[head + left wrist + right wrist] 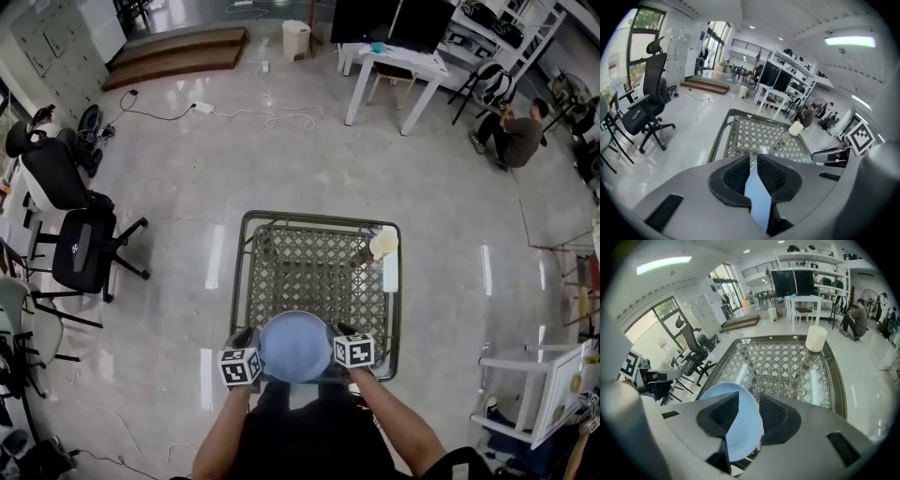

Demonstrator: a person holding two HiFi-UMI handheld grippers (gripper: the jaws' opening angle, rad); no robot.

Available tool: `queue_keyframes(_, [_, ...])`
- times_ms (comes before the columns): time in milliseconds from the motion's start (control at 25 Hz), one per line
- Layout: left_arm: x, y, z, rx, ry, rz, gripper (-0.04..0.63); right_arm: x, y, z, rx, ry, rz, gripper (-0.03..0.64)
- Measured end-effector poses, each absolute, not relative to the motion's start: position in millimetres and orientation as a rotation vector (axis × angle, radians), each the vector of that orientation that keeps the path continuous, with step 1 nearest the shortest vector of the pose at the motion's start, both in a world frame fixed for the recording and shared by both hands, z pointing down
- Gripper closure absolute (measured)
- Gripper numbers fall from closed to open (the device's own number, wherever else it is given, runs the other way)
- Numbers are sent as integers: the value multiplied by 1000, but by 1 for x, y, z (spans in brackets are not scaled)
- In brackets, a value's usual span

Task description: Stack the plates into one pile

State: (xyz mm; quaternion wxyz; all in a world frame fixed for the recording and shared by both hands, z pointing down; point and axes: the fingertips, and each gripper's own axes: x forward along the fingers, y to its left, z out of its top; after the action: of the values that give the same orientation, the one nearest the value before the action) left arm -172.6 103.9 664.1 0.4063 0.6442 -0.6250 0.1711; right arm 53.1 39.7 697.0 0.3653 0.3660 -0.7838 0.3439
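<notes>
The plate sits level at the near rim of the table, straight in front of the person, with a gripper on either side; its left rim runs between the left gripper's pads, which look clamped on it; its right rim lies inside the right gripper's spread jaws, untouched; the left likely carries it; no second plate shows.

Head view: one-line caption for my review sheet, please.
Blue plate between left gripper and right gripper at the near edge of the lattice table; cream cup at the far right corner.
</notes>
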Motion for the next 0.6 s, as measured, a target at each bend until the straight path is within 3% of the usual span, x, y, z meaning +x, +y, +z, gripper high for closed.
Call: queue_keyframes(600, [-148,59,470,1966,-1756,122,580,25,-8,488,1046,-2482,578,595])
